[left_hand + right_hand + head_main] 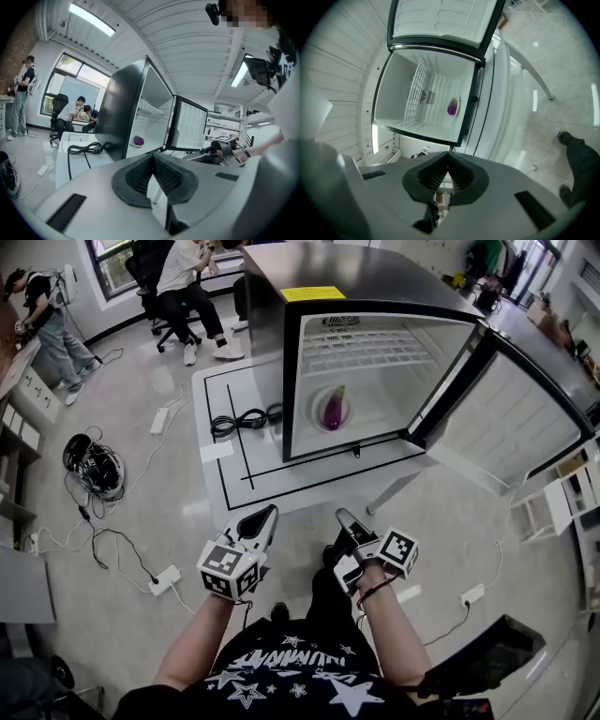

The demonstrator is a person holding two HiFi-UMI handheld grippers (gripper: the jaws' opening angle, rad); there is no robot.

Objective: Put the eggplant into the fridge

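Head view: left tool (267, 517) hangs clenched on nothing, short of the tabletop (281, 488). The eggplant (333, 407) already rests on a plate (317, 414) inside the fridge (347, 268). The right tool (344, 518) is likewise clenched and empty, with the door (511, 418) open, probably awaiting closing.

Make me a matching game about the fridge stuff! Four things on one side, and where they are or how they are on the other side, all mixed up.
Things:
1. eggplant
2. cable
3. door
4. yellow label

Places or states:
a. on top of the fridge
b. on a plate inside the fridge
c. swung open
d. on the table, beside the fridge

Right pairs: 1-b, 2-d, 3-c, 4-a.
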